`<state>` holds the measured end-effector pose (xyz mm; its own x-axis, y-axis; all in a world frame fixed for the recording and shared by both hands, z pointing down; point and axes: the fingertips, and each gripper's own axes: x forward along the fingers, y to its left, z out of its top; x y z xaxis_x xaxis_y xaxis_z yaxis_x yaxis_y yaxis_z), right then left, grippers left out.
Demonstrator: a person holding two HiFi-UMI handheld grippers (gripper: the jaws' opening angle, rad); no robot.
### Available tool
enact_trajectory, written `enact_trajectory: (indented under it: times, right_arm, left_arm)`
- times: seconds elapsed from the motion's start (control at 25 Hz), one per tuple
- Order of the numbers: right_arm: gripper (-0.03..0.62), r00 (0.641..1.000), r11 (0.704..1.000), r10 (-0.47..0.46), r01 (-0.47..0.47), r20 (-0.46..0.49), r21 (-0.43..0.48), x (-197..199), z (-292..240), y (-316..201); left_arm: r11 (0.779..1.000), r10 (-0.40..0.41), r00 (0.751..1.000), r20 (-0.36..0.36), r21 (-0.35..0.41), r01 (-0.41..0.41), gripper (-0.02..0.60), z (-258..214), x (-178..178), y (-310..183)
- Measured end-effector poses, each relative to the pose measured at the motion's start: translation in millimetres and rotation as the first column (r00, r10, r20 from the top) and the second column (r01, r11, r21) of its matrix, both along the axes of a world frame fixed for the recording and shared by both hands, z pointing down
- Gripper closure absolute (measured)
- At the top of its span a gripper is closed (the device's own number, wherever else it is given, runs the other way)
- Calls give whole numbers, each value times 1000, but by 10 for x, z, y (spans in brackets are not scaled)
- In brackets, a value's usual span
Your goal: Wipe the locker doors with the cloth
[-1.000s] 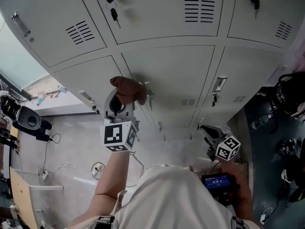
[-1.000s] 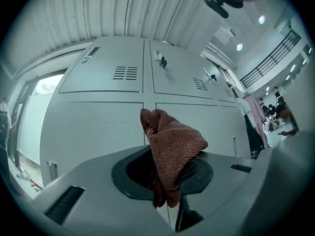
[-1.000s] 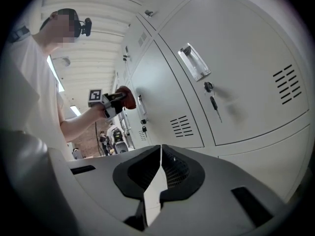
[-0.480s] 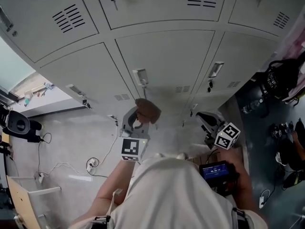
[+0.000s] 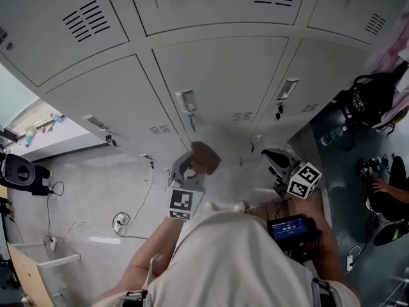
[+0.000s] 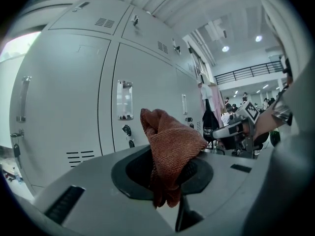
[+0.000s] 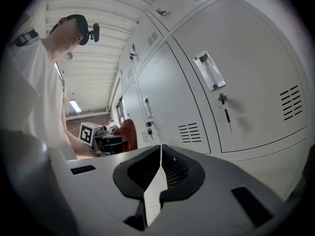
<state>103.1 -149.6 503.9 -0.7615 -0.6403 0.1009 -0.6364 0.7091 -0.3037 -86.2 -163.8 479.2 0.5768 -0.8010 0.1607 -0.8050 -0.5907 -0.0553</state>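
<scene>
Rust-brown cloth (image 6: 170, 146), all bunched up. Left gripper (image 5: 190, 166) jaws pinch it mid-frame, right gripper (image 7: 160, 154) jaws pressed together

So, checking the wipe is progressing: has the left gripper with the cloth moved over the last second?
Yes. The left gripper and its cloth have gone down the locker door, from beside the door handle to well below it.

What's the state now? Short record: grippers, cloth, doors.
left gripper: shut on cloth
cloth: rust-brown, bunched, sticking out past the jaws toward the locker doors
door contact: cannot tell
right gripper: shut, empty, apart from the cloth
locker doors: grey, closed, keys in some locks
</scene>
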Motion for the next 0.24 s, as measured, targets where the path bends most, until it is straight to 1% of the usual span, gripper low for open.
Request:
enact_trajectory:
  times: [0.24]
  right_arm:
    - [574,999,1000,24,-24,-22,-6,-31,-9,55]
  left_arm:
    - [999,35,999,4,-9,-35,503,28,10,18]
